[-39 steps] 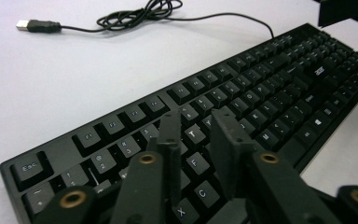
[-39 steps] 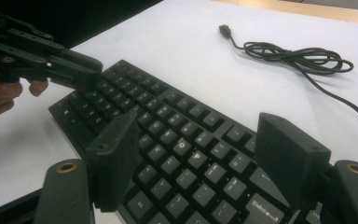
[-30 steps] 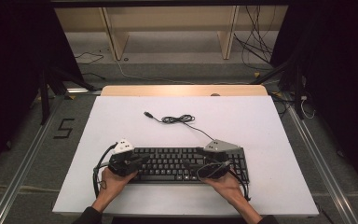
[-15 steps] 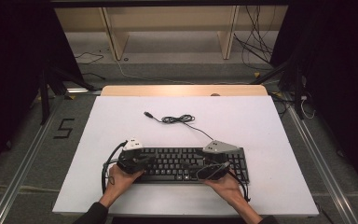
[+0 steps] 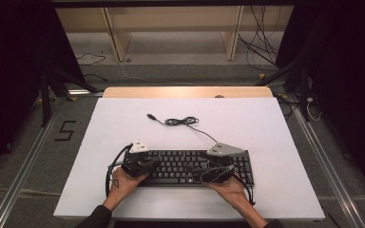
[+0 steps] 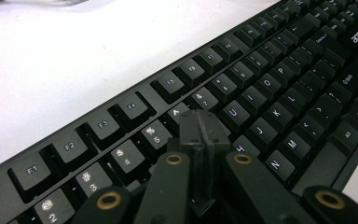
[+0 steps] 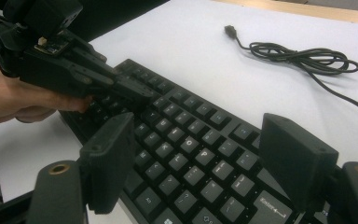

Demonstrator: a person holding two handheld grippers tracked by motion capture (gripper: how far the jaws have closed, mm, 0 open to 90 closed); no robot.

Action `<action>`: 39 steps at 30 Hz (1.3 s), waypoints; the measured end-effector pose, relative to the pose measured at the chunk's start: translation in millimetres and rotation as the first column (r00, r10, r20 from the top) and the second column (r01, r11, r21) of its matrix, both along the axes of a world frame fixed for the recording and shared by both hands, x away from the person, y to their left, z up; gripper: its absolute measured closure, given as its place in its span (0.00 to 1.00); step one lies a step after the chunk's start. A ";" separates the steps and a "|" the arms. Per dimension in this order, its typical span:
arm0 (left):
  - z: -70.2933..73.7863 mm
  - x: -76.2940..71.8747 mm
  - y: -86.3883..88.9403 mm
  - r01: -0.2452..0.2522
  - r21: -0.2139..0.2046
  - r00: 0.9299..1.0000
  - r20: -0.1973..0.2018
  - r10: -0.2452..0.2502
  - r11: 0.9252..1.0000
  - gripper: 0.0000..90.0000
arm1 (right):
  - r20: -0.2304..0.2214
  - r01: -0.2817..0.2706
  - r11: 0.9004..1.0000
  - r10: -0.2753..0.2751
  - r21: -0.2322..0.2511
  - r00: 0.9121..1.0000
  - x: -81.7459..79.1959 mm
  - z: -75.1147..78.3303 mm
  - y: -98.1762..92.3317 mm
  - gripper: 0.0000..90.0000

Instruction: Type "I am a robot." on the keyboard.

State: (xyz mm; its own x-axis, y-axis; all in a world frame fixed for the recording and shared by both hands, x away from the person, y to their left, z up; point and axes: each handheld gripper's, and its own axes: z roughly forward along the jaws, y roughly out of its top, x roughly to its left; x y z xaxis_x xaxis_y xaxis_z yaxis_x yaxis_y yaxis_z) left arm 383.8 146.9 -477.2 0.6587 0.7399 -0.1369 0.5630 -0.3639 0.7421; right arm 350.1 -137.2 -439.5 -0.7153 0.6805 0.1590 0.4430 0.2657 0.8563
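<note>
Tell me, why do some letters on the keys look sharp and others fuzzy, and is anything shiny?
In the left gripper view the keyboard is sharp mid-frame, while the shut left gripper up close and the far keys look soft. In the right gripper view the open right gripper is blurred near the lens; the coiled cable stays clear. In the high view the white table is evenly lit, without glare.

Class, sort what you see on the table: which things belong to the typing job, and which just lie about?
In the job:
black computer keyboard
left gripper, jaws shut, over the keys
right gripper, jaws open, over the keys

Lying about:
keyboard's coiled black cable
white table top
</note>
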 end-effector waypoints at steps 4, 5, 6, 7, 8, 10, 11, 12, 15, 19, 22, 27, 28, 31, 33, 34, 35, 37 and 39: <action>-3.0 0.4 0.6 -0.004 -0.004 1.000 -0.014 0.003 1.000 0.99 | 0.001 0.000 1.000 0.000 -0.002 1.000 0.1 0.0 0.0 0.31; -2.9 0.7 0.7 -0.003 -0.003 1.000 -0.017 0.002 1.000 0.99 | 0.000 0.000 1.000 0.000 -0.001 1.000 0.0 0.1 0.1 0.31; -3.0 1.0 0.8 -0.004 -0.005 1.000 -0.018 0.003 1.000 0.99 | 0.000 0.000 1.000 0.000 0.000 1.000 -0.1 0.1 0.1 0.31; -3.1 1.1 1.2 -0.004 -0.007 1.000 -0.018 0.003 1.000 0.99 | 0.000 -0.001 1.000 0.001 -0.001 1.000 -0.1 0.1 0.1 0.31; -3.1 1.3 1.8 -0.002 -0.008 1.000 -0.022 0.001 1.000 0.99 | 0.000 0.000 1.000 0.000 -0.002 1.000 -0.1 0.0 0.2 0.31; -3.0 0.7 1.0 -0.002 -0.007 1.000 -0.014 0.002 1.000 0.99 | 0.001 -0.002 1.000 0.002 -0.002 1.000 -0.2 0.0 0.3 0.31; -2.8 0.5 0.9 -0.002 -0.003 1.000 -0.011 0.002 1.000 0.99 | 0.003 -0.003 1.000 0.003 -0.001 1.000 -0.4 0.1 0.5 0.31; -2.5 0.4 1.0 -0.002 -0.005 1.000 -0.010 0.002 1.000 0.99 | 0.002 -0.002 1.000 0.002 -0.001 1.000 -0.4 0.3 0.5 0.31; -1.2 0.3 2.1 -0.003 -0.006 1.000 -0.011 0.003 1.000 0.99 | 0.002 0.001 1.000 -0.001 0.001 1.000 -0.1 0.6 -0.1 0.31; 2.2 -0.6 4.7 -0.010 -0.016 1.000 0.007 0.010 1.000 0.98 | 0.002 0.001 1.000 -0.001 0.003 1.000 0.1 0.6 -0.4 0.31; 5.6 -1.3 8.3 -0.016 -0.033 1.000 0.015 0.017 0.999 0.96 | 0.004 0.002 1.000 -0.002 0.003 1.000 0.0 0.7 -0.3 0.31; 11.5 -2.6 15.4 -0.027 -0.072 0.999 0.027 0.029 0.997 0.96 | 0.004 0.003 1.000 -0.003 0.003 1.000 0.0 1.1 -0.7 0.31; 12.5 -3.2 16.4 -0.030 -0.077 0.999 0.030 0.033 0.997 0.95 | 0.004 0.003 1.000 -0.003 0.003 1.000 0.0 1.1 -0.7 0.31; 15.1 -4.3 19.6 -0.032 -0.093 0.999 0.033 0.035 0.995 0.94 | 0.004 0.002 1.000 -0.002 0.002 1.000 -0.1 1.0 -0.5 0.31; 16.1 -5.2 21.5 -0.034 -0.107 0.999 0.033 0.038 0.994 0.92 | 0.003 0.002 1.000 -0.002 0.003 1.000 0.1 0.8 -0.5 0.31; 16.9 -5.6 22.9 -0.033 -0.111 0.999 0.034 0.037 0.993 0.91 | 0.003 0.002 1.000 -0.002 0.003 1.000 0.2 0.9 -0.6 0.31; 17.4 -6.2 23.7 -0.037 -0.115 0.999 0.031 0.040 0.993 0.88 | 0.001 0.002 1.000 -0.002 0.003 1.000 0.1 0.9 -0.6 0.31; 19.0 -7.5 27.1 -0.034 -0.130 0.999 0.032 0.038 0.991 0.84 | 0.002 0.001 1.000 -0.001 0.003 1.000 0.1 0.8 -0.4 0.31; 20.7 -9.1 29.3 -0.039 -0.143 0.999 0.030 0.044 0.989 0.79 | 0.003 0.001 1.000 -0.001 0.003 1.000 0.2 0.7 -0.2 0.31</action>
State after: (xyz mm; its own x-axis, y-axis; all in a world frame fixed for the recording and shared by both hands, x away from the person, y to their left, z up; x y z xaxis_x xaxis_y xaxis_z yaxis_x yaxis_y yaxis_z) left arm 374.7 176.3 -456.5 0.6338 0.7413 -0.2209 0.5495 -0.2304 0.8031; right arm 350.3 -137.4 -438.8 -0.7154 0.6804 0.1589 0.4409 0.2631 0.8581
